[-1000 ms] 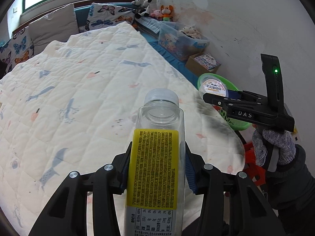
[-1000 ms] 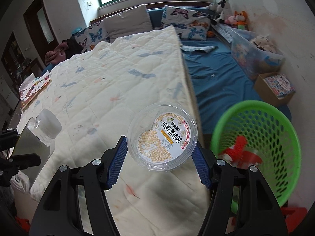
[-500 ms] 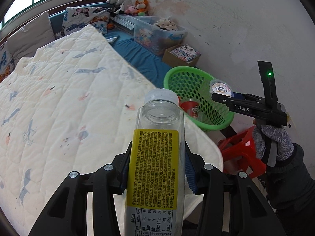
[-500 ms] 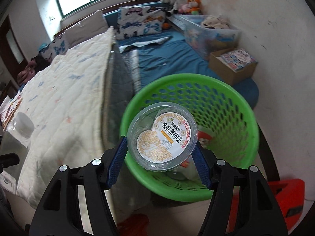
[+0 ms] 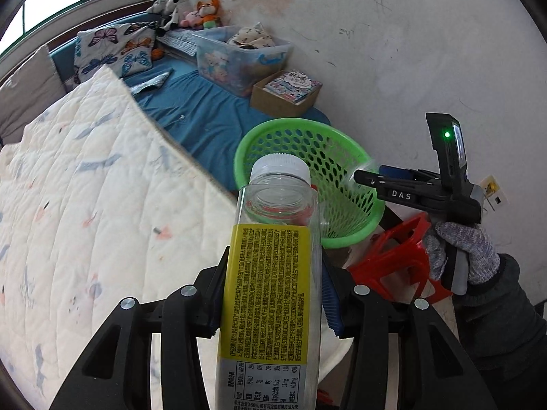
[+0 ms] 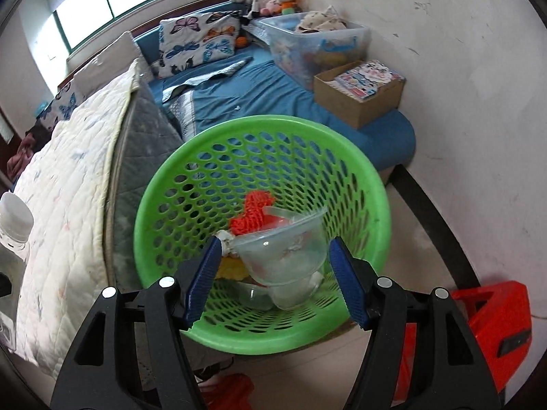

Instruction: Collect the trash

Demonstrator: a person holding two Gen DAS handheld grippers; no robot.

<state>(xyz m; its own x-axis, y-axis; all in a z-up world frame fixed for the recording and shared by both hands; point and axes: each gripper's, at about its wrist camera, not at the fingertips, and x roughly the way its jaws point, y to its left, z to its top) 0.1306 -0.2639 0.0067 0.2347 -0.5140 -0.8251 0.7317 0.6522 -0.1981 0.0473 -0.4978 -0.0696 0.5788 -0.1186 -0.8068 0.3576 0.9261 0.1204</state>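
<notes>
**Cup over the basket, bottle waiting**

Now my right gripper hangs above the green basket with its jaws spread apart, and the clear plastic cup sits tilted between the blue pads without being pressed by them — I judge it is loose and on its way down onto the other trash, a red piece and another clear cup at the bottom. My left gripper is clenched on the plastic bottle, holding it at the yellow label with the white cap pointing forward toward the basket.

The bottle looks empty, so I think it is light, but its thin wall is smooth and can bend under pressure. The labelled middle is the good place to hold; near the cap it would tip easily. The cup is also light and a little fragile, and it may bounce when it lands.

For room: the basket mouth is wide and open, standing near the bed's corner with the white quilt on its left side and a red stool on the right. The wall is close behind. My left hand must come over the quilt edge and wait for the right gripper to clear the rim — both tools are near each other there.
</notes>
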